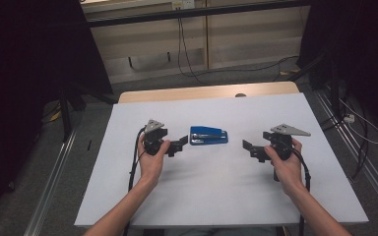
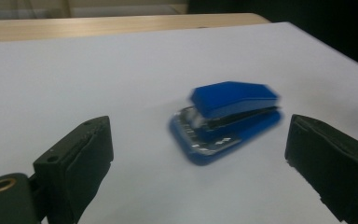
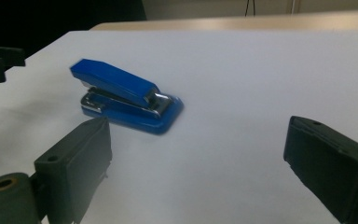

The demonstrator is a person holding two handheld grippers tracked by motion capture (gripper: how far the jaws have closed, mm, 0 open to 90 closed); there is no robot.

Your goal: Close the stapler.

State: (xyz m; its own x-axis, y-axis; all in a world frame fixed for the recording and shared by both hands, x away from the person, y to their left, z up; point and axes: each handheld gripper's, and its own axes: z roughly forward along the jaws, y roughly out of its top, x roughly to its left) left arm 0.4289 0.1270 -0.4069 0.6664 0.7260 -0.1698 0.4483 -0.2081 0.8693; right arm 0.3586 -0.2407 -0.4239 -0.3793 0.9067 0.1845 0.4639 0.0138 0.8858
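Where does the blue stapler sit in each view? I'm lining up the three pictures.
High view: the blue stapler lies mid-table, between the two claws.
Left gripper view: right of centre, beyond the open jaws.
Right gripper view: upper left, above the left jaw.
Shared landmark: the wooden table edge beyond the white table top.
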